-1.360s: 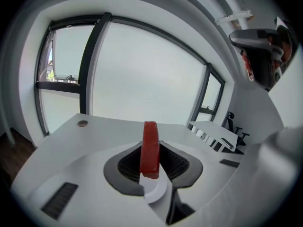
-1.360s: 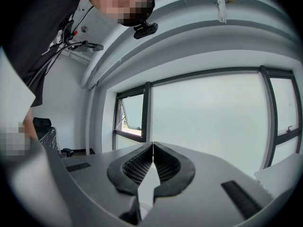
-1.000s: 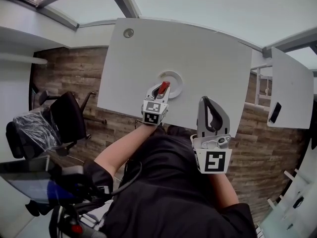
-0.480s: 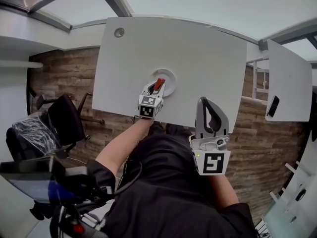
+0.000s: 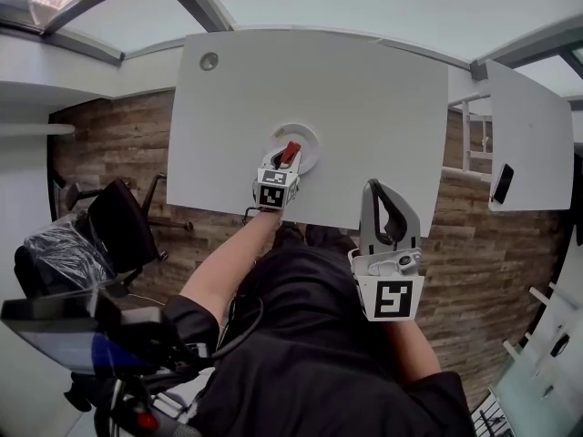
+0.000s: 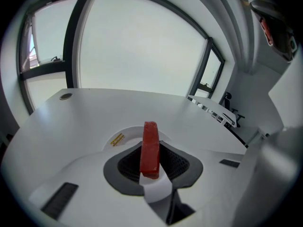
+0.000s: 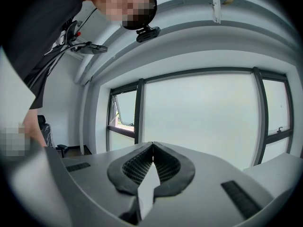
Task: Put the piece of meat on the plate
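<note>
Wood-plank flooring (image 5: 118,144) surrounds a white table (image 5: 364,80) seen from steeply above, with a black office chair (image 5: 118,221) at far left. Near the table's front edge sits a small white plate (image 5: 312,138). The left gripper (image 5: 284,160) reaches over the plate's near side, angled downward. Its jaws stand narrowly apart, clamped on the lower end of a red piece of meat (image 6: 150,148). The meat stands on edge and most of its length sticks out past the jaw tips toward the plate. Whether it touches the plate cannot be told. To the right, the right gripper (image 5: 375,188) is held level off the table's front edge, its jaws closed together with nothing between them. A second white table (image 5: 528,144) stands at far right. The likely risk is in the release. The meat hangs over the plate's near part, not its middle, so opening now could drop it on the rim or let it tip onto the table. It may also cling to one pad and be dragged back off the plate.
</note>
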Motion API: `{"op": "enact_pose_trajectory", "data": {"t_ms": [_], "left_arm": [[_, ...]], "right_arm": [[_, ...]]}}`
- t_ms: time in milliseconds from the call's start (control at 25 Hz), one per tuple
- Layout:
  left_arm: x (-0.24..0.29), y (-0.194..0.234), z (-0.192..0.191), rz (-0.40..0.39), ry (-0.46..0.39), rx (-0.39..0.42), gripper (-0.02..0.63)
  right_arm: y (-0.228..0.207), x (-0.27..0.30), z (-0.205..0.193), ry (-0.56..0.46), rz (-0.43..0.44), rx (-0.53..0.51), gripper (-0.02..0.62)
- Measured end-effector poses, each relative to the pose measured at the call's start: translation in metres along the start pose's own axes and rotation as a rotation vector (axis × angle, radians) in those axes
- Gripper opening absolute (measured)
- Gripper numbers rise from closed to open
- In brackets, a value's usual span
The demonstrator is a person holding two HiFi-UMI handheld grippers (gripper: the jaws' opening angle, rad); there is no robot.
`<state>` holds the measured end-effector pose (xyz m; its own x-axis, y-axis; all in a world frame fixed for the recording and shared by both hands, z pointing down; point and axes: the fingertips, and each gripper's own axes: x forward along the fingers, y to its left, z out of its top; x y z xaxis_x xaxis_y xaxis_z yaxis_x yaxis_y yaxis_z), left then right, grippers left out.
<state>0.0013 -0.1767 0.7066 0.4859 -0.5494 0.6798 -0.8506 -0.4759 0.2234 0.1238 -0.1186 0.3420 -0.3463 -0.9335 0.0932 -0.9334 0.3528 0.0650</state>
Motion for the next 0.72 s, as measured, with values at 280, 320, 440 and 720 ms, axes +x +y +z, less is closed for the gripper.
{"op": "enact_pose_trajectory", "data": {"t_ms": [280, 320, 440, 720], "left_arm": [[0.0046, 0.0063, -0.007, -0.012, 0.017, 0.026, 0.098], [0.0049, 0.0055, -0.0066, -0.017, 0.015, 0.045, 0.098], [0.006, 0.0039, -0.0007, -0.028, -0.005, 0.064, 0.098], [0.0062, 0.0102, -0.004, -0.002, 0.024, 0.08, 0.098]], "right_arm": [[0.0013, -0.0013, -0.0016, 0.014, -0.012, -0.005, 0.006], [0.0007, -0.0019, -0.0018, 0.016, -0.015, -0.006, 0.006], [0.001, -0.0025, -0.0025, 0.016, -0.016, -0.009, 0.006], [0.0069, -0.0041, -0.0056, 0.021, -0.009, -0.007, 0.006]]}}
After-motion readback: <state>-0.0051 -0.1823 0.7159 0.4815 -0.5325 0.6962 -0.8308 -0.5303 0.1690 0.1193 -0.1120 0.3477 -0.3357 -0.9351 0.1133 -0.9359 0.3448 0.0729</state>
